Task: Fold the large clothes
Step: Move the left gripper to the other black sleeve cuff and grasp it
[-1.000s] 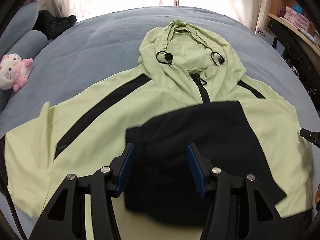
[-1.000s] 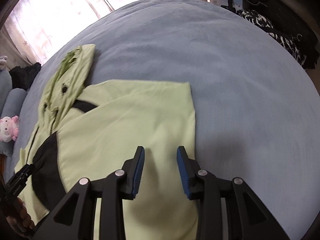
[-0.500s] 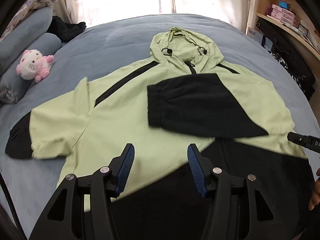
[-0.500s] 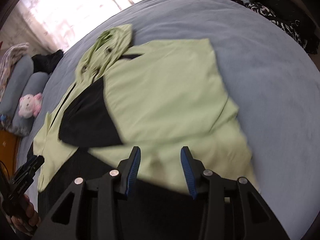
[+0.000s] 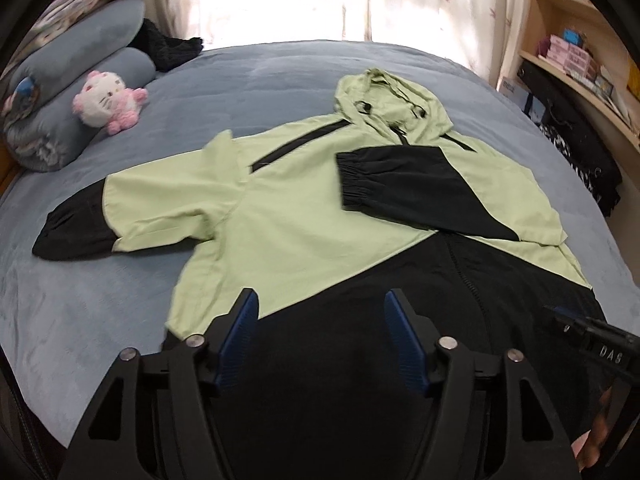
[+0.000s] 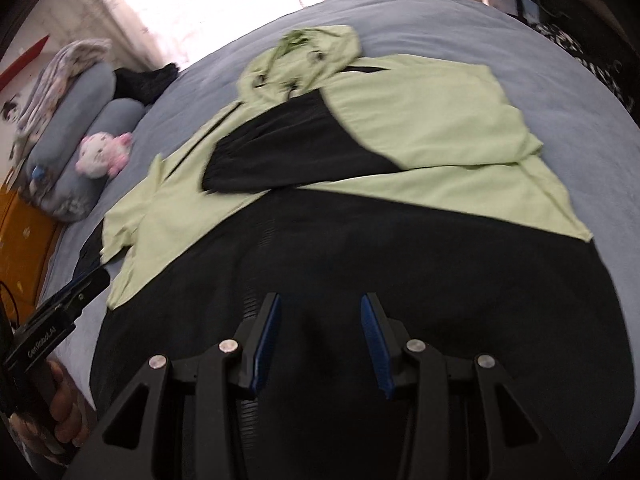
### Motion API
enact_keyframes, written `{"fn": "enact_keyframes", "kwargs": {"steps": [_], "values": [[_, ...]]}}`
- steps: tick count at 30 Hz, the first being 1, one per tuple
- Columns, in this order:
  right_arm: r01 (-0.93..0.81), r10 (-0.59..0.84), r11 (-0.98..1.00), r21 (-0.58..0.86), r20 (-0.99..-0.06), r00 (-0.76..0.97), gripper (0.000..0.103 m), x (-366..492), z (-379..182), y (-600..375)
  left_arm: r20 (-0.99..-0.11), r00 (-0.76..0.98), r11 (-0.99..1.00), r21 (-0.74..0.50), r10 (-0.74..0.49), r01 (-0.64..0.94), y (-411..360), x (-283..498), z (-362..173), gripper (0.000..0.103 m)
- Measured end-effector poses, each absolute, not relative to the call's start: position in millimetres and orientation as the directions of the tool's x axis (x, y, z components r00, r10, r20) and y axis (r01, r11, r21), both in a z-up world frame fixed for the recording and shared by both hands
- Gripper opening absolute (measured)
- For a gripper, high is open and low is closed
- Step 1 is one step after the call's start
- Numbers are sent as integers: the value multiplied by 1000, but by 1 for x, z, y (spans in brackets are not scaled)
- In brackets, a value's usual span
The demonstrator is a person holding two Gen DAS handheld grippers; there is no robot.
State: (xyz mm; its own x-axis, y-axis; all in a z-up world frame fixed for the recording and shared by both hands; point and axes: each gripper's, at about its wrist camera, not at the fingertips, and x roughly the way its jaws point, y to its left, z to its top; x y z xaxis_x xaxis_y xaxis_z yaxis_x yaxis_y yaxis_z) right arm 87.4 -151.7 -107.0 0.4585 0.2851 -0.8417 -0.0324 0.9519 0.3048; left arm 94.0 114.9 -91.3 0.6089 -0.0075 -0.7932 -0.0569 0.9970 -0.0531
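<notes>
Hovering over the green-and-black jacket (image 5: 304,216) on the bed (image 5: 256,80), your left gripper (image 5: 322,340) has just been opening with nothing between its jaws, and your right gripper (image 6: 320,340) hangs parted and empty.

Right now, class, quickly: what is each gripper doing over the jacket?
Left gripper: open, holding nothing; its jaws have just been opening, above the jacket.
Right gripper: open, holding nothing, above the jacket's black hem.

Jacket (image 5: 288,216) flat on bed (image 5: 260,80); plush toy (image 5: 108,104) far left against pillows (image 5: 76,92).
</notes>
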Motion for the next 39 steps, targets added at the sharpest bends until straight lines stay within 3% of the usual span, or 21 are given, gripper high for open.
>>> {"fn": "enact_keyframes", "kwargs": {"steps": [8, 20, 28, 39], "values": [[-192, 297, 954, 230, -822, 486, 42, 86, -83, -61, -781, 619, 983, -42, 80, -179, 193, 75, -85, 66], [-377, 377, 902, 209, -808, 452, 42, 117, -83, 71, -802, 592, 918, -171, 81, -357, 321, 82, -105, 67], [-460, 376, 875, 154, -813, 444, 42, 142, -98, 138, -808, 589, 887, -258, 19, -383, 379, 101, -130, 67], [-461, 341, 882, 95, -805, 486, 42, 191, -122, 208, -789, 593, 805, -453, -161, -384, 469, 134, -182, 67]]}}
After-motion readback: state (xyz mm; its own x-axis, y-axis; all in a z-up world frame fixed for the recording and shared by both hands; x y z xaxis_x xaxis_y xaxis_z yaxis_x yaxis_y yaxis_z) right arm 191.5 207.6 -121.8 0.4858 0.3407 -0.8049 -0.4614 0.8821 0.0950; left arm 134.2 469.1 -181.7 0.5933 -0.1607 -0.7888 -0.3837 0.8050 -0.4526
